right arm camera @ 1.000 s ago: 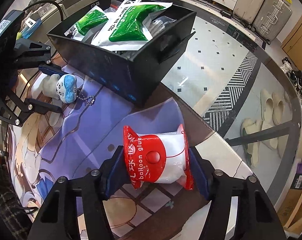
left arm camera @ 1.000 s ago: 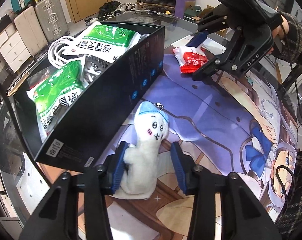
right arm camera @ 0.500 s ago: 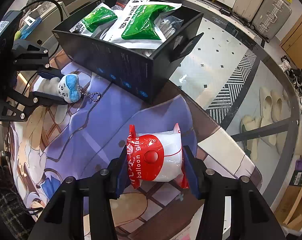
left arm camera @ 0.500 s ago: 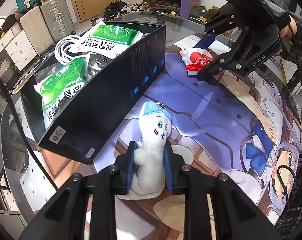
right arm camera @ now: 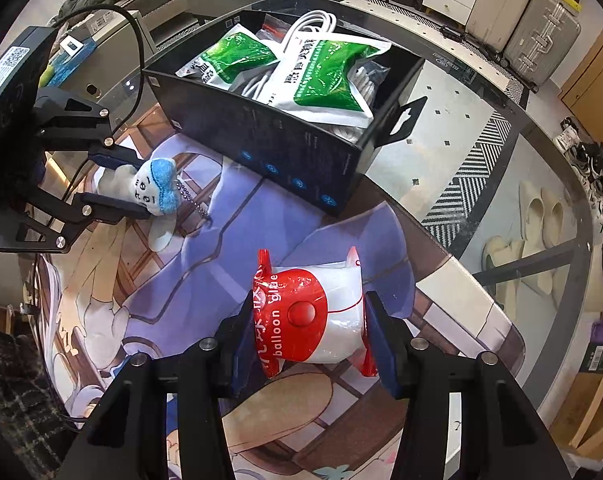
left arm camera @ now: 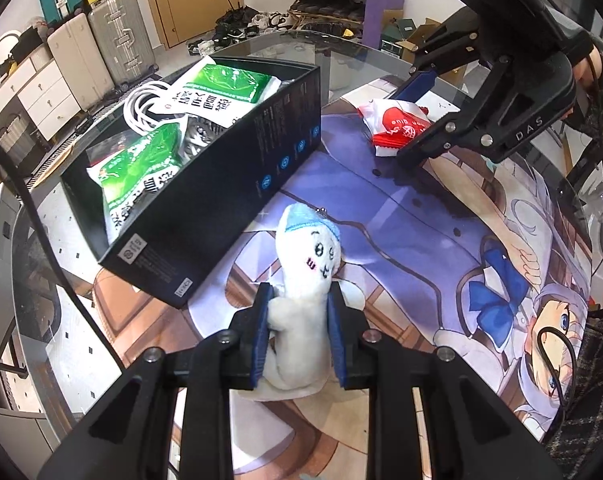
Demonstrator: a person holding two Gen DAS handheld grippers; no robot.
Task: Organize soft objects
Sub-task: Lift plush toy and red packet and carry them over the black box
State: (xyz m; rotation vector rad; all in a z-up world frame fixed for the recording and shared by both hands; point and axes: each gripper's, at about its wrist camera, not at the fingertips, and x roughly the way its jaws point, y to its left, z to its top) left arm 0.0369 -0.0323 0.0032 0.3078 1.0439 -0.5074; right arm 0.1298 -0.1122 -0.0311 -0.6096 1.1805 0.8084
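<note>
Your left claw (left arm camera: 297, 334) is clenched on the white plush toy (left arm camera: 303, 280), squeezing its lower body just above the printed mat (left arm camera: 401, 216) on the tabletop (right arm camera: 461, 128). The toy's long axis runs straight out along the fingers, blue-capped head pointing away from you, near the black box's (left arm camera: 221, 184) long wall. Lift it clear of that wall before swinging across, and let the dangling bead chain (right arm camera: 193, 200) follow without snagging the rim.

Your right claw (right arm camera: 307, 328) is grasping the red-and-white balloon-glue packet (right arm camera: 309, 316) by its two crimped ends, so its long axis lies crosswise between the pads, printed face up. Keep the squeeze gentle; I'd judge the slick film could slip. Carry it toward the box, already crowded with green packets (right arm camera: 325, 76) and white cable (right arm camera: 313, 24), and aim for a free gap.
</note>
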